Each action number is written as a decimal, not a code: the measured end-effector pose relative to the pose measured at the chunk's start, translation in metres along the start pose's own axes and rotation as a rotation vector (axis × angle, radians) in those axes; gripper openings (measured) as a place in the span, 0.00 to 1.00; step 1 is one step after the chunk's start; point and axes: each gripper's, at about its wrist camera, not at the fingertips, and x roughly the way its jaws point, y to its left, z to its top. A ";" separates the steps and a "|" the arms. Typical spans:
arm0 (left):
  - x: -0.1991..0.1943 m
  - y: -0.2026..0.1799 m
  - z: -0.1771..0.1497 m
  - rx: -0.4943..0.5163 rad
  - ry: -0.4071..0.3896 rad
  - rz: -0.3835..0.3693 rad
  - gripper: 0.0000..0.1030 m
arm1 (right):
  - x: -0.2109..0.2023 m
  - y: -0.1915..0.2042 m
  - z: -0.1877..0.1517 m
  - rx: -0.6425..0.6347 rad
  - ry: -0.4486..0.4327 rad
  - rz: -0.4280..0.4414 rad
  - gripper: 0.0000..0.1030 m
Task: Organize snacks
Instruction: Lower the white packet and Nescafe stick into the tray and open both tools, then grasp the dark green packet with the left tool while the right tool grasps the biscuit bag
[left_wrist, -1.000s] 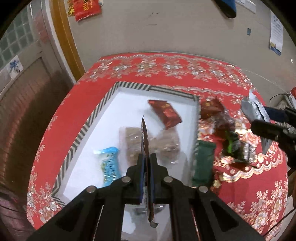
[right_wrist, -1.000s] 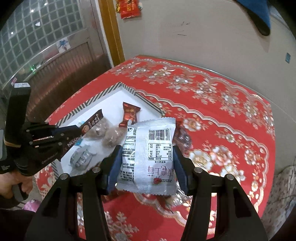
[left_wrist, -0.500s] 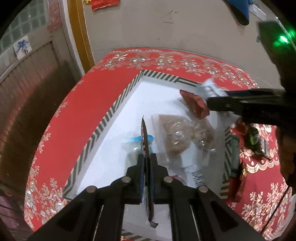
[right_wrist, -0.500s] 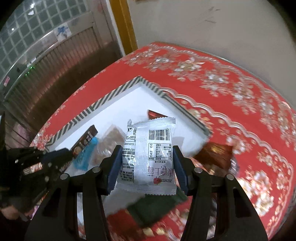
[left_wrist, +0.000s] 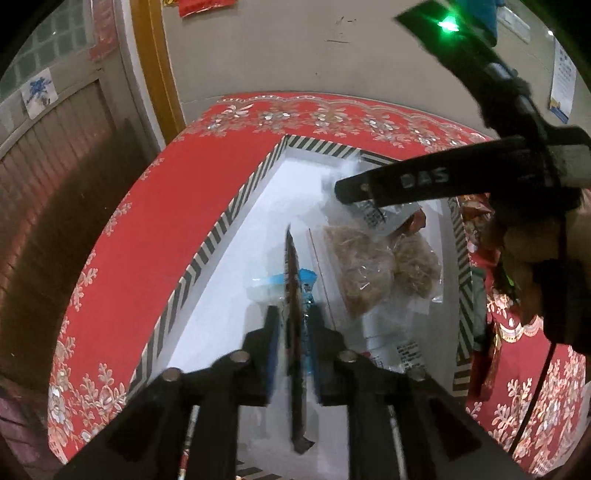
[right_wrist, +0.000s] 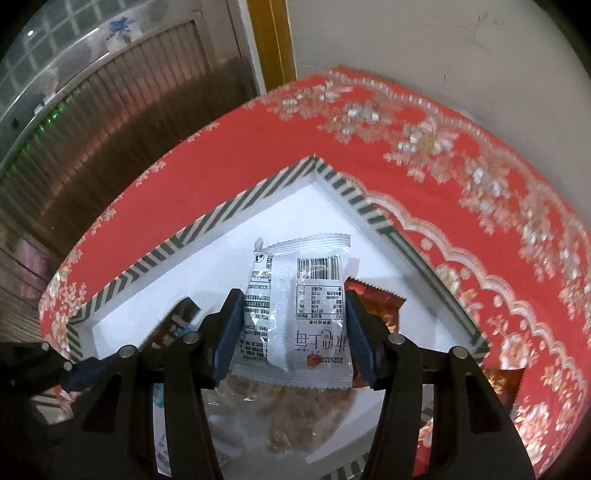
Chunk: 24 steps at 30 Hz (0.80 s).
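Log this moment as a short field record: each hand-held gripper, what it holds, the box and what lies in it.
left hand-held gripper: jaws slightly apart around a thin dark packet seen edge-on
right hand-held gripper: shut on silver packet, barcode side up
box: white inside, striped rim, on red tablecloth
in box: blue packet, clear bag of brown snacks, red packet
both packets: above the box interior

silver snack packet upright over white striped-rim tray
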 end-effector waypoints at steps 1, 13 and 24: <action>0.000 0.001 0.000 -0.012 -0.001 -0.004 0.42 | -0.003 -0.002 -0.002 0.010 -0.010 0.012 0.54; -0.034 -0.047 -0.003 0.057 -0.102 -0.189 0.63 | -0.118 -0.106 -0.082 0.194 -0.168 -0.121 0.54; -0.026 -0.154 -0.021 0.269 -0.078 -0.446 0.64 | -0.136 -0.147 -0.223 0.385 -0.058 -0.167 0.54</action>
